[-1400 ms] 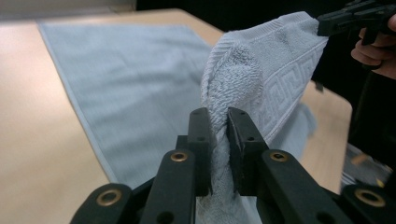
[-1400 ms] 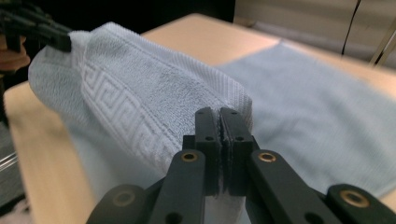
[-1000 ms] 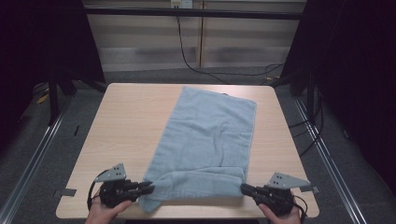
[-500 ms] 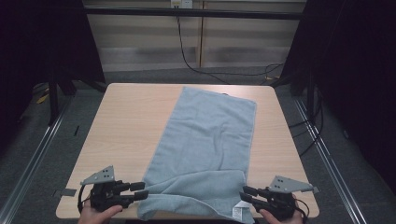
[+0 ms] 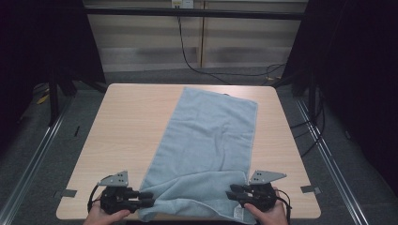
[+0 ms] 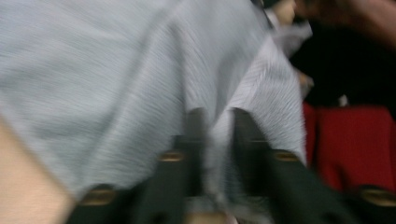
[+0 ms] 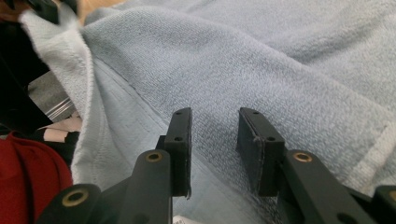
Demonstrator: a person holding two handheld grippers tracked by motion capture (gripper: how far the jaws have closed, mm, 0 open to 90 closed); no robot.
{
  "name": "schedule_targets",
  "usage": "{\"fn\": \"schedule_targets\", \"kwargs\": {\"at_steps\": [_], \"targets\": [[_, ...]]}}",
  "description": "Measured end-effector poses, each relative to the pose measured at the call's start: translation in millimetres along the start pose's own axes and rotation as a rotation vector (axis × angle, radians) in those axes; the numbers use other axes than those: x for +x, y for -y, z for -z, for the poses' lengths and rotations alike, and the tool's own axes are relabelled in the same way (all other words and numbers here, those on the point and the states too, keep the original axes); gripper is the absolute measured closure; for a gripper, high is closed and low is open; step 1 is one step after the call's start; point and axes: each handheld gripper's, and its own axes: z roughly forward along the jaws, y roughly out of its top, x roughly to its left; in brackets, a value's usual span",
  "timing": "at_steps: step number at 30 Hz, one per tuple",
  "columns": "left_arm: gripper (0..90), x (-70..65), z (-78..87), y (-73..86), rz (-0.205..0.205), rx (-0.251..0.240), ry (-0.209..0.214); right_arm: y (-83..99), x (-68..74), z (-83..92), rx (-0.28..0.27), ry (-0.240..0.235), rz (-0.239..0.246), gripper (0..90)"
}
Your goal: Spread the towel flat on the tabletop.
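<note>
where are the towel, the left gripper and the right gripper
towel (image 5: pixel 211 136), high view, on its flat middle part
left gripper (image 5: pixel 149 198), high view, between its jaw tips at the towel's near left corner
right gripper (image 7: pixel 214 140), right gripper view, in the gap between its two black jaws over the towel

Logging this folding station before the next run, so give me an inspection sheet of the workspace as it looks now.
Surface: wooden table, bare either side of the towel.
Job's things: light blue towel lying lengthwise, near end folded over, tag at the near edge.
Clutter: nothing seen.
Grippers: left gripper jaws just closing, towel edge between them; right gripper jaws just opening, apart over the towel.
Cables: black cable hanging behind the table.
Surroundings: dark curtains, grey floor.
</note>
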Motion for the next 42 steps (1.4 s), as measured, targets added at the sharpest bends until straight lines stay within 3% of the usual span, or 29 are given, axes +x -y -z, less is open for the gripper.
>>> {"fn": "schedule_targets", "kwargs": {"at_steps": [1,2,5,7,10,11,13,15,17,18,19,20,22,23,25,26,27,28,30,31,33,36,37,40,41,42], "targets": [[85.8,-3.7,-0.3,0.2,-0.017,0.001,0.022,1.2,-0.4,0.1,0.000,0.004,-0.002,66.5],[86.1,-3.7,-0.3,0.2,-0.017,0.001,0.022,3.0,-0.1,0.5,0.000,0.009,-0.007,67.1],[85.7,-19.1,1.5,-0.5,-0.052,-0.007,0.083,10.2,1.0,2.3,0.018,0.019,-0.014,68.7],[78.4,-28.4,1.7,-0.7,-0.075,-0.021,0.122,13.3,3.8,5.7,0.021,0.026,-0.013,68.7],[69.7,-28.2,1.8,-6.5,-0.089,-0.040,0.110,10.0,7.7,12.8,-0.007,0.039,0.005,67.2],[65.0,-23.4,2.2,-10.4,-0.071,-0.056,0.089,7.5,6.6,14.8,-0.021,0.051,0.009,66.7],[64.2,-9.4,4.7,-19.7,-0.043,-0.100,0.074,4.4,4.6,16.8,-0.033,0.061,0.003,66.1],[62.0,9.7,5.1,-29.9,-0.015,-0.116,0.013,-2.9,-2.3,19.1,-0.051,0.072,0.001,63.8],[62.4,29.9,-0.2,-38.6,0.006,-0.096,-0.049,-11.1,-11.2,18.4,-0.056,0.096,-0.006,59.4],[61.9,39.4,-4.7,-42.0,0.022,-0.079,-0.088,-18.6,-22.3,13.7,-0.050,0.099,-0.021,55.8],[61.9,48.5,-10.3,-44.8,0.039,-0.067,-0.118,-18.6,-22.3,13.7,-0.050,0.099,-0.021,55.8],[60.7,56.6,-15.7,-46.7,0.049,-0.055,-0.138,-24.4,-32.8,6.0,-0.039,0.103,-0.030,53.0],[59.5,66.5,-25.8,-47.3,0.070,-0.040,-0.156,-27.3,-39.7,-3.5,-0.023,0.100,-0.043,50.0],[58.3,67.1,-33.1,-45.6,0.041,0.009,-0.181,-27.6,-41.2,-8.1,-0.014,0.099,-0.050,48.6],[58.2,66.5,-35.4,-43.2,0.034,0.028,-0.191,-25.7,-41.8,-14.3,0.007,0.092,-0.049,52.1],[58.9,65.3,-37.7,-36.9,0.016,0.037,-0.215,-23.8,-39.7,-15.0,0.020,0.085,-0.045,62.3],[59.8,65.3,-37.7,-36.9,0.016,0.037,-0.215,-23.8,-39.7,-15.0,0.020,0.085,-0.045,62.3],[59.8,64.4,-36.8,-35.2,0.023,0.032,-0.217,-21.8,-37.1,-14.6,0.023,0.076,-0.029,68.9],[60.9,61.0,-34.5,-32.1,0.018,0.033,-0.232,-16.4,-25.4,-1.6,-0.001,0.097,0.003,90.0],[60.9,58.1,-33.4,-29.1,0.018,0.027,-0.236,-16.4,-25.4,-1.6,-0.001,0.097,0.003,90.0],[61.0,52.1,-30.4,-24.7,0.019,0.032,-0.239,-9.1,-14.4,18.7,-0.054,0.085,-0.009,90.0],[60.9,44.9,-25.5,-18.1,0.031,0.036,-0.226,3.0,-5.8,28.9,-0.045,0.083,-0.007,89.9],[60.8,43.7,-24.0,-16.0,0.040,0.033,-0.216,6.1,-5.7,30.2,-0.044,0.094,-0.013,80.7],[59.7,41.1,-21.2,-12.3,0.068,0.029,-0.189,7.7,-10.3,29.5,-0.040,0.088,-0.028,72.9],[59.8,39.7,-20.6,-11.5,0.059,0.034,-0.188,4.4,-16.2,25.4,-0.038,0.096,-0.036,64.0],[59.8,38.3,-20.2,-10.7,0.048,0.038,-0.188,4.4,-16.2,25.4,-0.038,0.096,-0.036,64.0]]}}
